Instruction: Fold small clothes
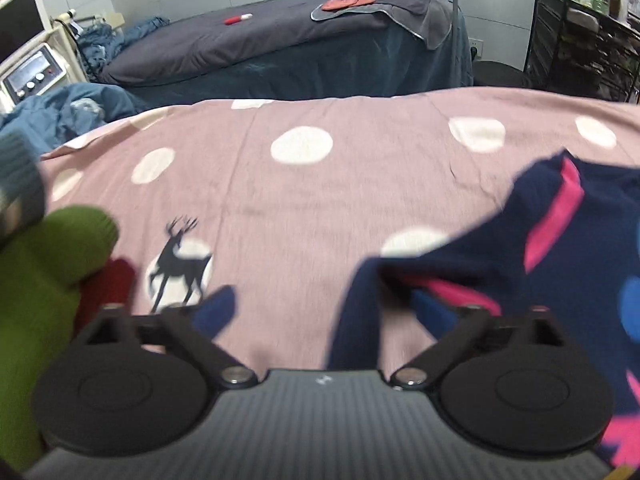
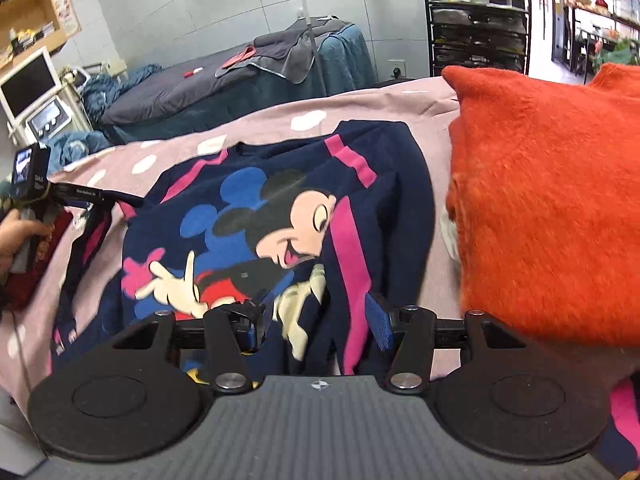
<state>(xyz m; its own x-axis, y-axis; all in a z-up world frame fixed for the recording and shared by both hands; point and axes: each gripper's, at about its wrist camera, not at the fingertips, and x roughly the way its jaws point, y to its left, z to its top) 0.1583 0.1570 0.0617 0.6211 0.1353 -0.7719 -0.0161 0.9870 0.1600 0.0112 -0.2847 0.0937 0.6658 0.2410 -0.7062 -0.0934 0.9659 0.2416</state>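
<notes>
A pink bedspread [image 1: 340,200] dotted with white circles, one bearing a dark deer print [image 1: 178,264], covers the bed that serves as the work surface; behind it stands a second bed under a grey cover [image 1: 240,40], against a grey tiled wall.

The left gripper [image 1: 324,304] hangs over the spread with its jaws wide and only bare cloth and the edge of a navy sleeve between them; its blue pads grip nothing. The right gripper [image 2: 316,316] is also spread wide, its fingers poised above the lower part of the navy sweatshirt [image 2: 280,208], and the pads do not appear to press on the fabric.

The sweatshirt lies face up on the spread, roughly flat, with pink stripes down the shoulders and sleeves and a large cartoon mouse on the chest: black ears, red shorts, a white-gloved hand and blue shadow shapes behind the head. One sleeve trails toward the left gripper.

No readable writing shows on the garment; small lettering on the left gripper's body is too blurred to read.

Only the right wrist view shows the whole print, a fuzzy orange garment [image 2: 540,200] piled just right of the sweatshirt, and the person's hand [image 2: 20,236] holding the left gripper. Only the left view shows a green knit piece [image 1: 40,280] and a dark red one [image 1: 108,288] at the left edge.
</notes>
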